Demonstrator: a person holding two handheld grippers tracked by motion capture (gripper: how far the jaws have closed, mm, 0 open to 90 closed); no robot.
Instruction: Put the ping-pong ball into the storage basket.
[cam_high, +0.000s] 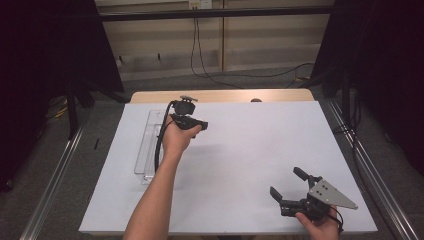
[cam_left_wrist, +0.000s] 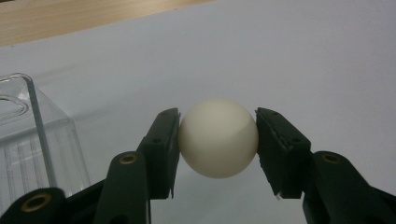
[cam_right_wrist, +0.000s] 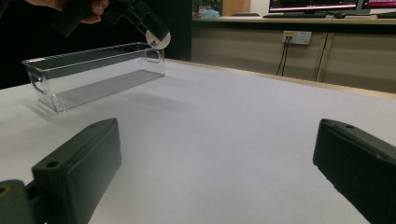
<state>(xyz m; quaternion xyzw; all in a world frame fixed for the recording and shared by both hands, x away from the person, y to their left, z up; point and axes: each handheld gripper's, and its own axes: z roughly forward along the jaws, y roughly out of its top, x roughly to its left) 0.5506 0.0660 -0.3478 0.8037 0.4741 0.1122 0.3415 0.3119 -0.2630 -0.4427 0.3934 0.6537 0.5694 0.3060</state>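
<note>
Left gripper pinches the white ball between both pads — held in the air just beside the clear bin. Right gripper sits low over the table, jaws spread wide, nothing between them.

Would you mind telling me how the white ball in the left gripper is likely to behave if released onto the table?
The white ball is smooth and round, so it would probably roll on the flat table. Held only at its sides by the left gripper, it may slip. It looks light, perhaps hollow.
</note>
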